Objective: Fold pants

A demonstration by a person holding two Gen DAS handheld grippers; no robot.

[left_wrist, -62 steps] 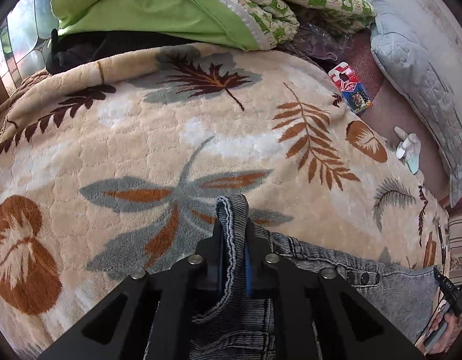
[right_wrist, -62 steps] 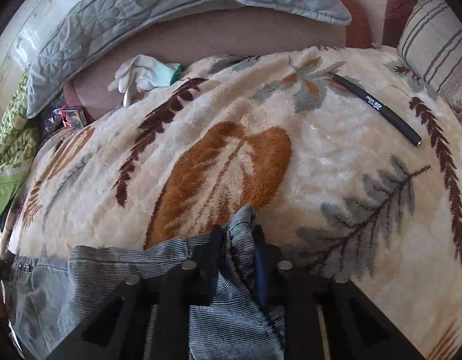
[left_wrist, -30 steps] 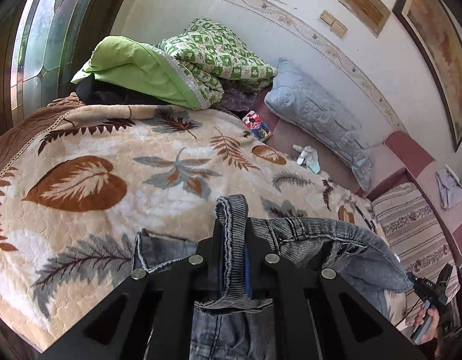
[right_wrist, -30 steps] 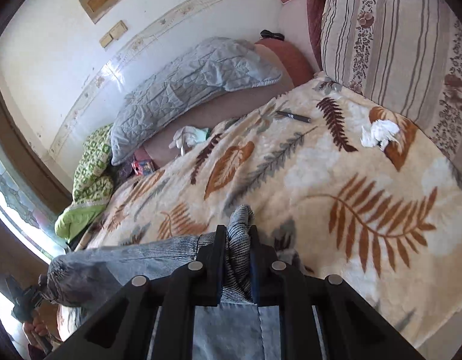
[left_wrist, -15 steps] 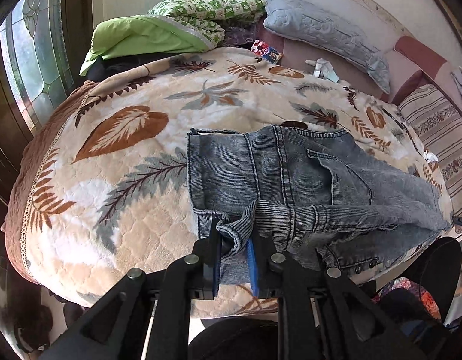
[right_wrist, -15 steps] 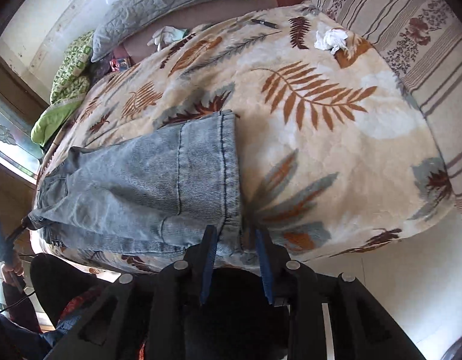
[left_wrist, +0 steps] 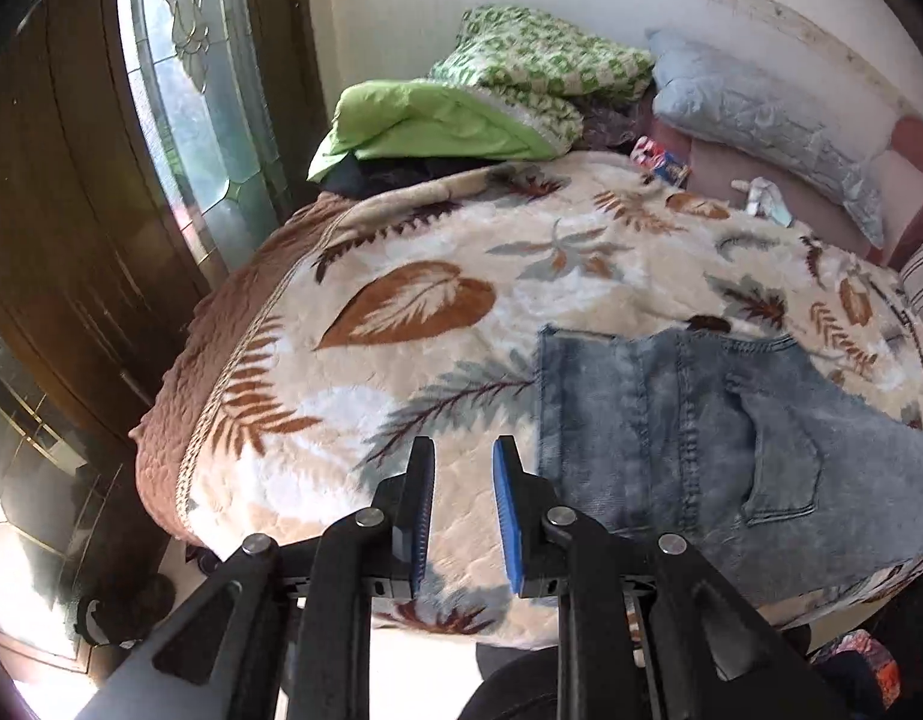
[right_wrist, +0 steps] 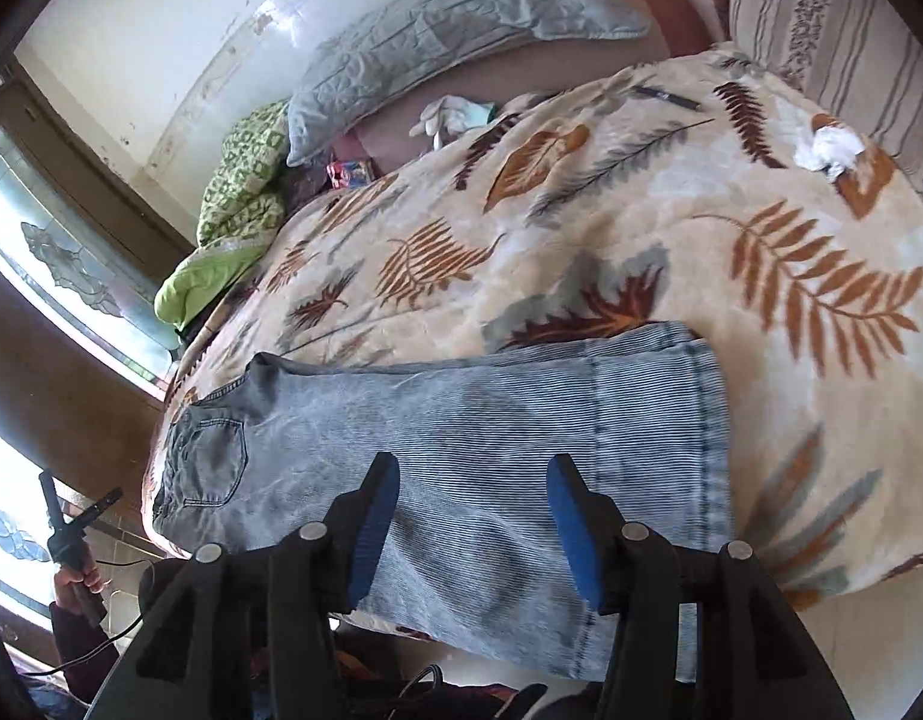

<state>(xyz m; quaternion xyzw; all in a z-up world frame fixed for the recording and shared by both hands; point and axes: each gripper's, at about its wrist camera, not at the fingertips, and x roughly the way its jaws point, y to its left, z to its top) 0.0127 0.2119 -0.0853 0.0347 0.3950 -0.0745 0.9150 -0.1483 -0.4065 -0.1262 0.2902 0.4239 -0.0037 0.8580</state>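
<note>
Grey-blue jeans (right_wrist: 461,444) lie folded lengthwise along the near edge of the bed, waist to the left, leg hems (right_wrist: 707,438) to the right. Their near edge hangs over the bed's front. In the left wrist view the waist and back pocket (left_wrist: 779,456) show at the right. My left gripper (left_wrist: 461,468) is open and empty, above the blanket just left of the waistband. My right gripper (right_wrist: 470,480) is open wide and empty, above the lower legs. The left gripper (right_wrist: 71,522) also shows far left in the right wrist view.
The bed carries a beige leaf-print blanket (left_wrist: 413,300). Green bedding (left_wrist: 461,114) and a grey pillow (left_wrist: 773,120) lie at the back. A pen (right_wrist: 665,97), a crumpled tissue (right_wrist: 830,147), white gloves (right_wrist: 455,114) and a small packet (left_wrist: 659,162) lie on the bed. A stained-glass window (left_wrist: 185,90) stands left.
Both grippers have let go of the jeans and opened. They have pulled back from the bed edge, the left one shifting left off the waistband. The jeans stay flat.
</note>
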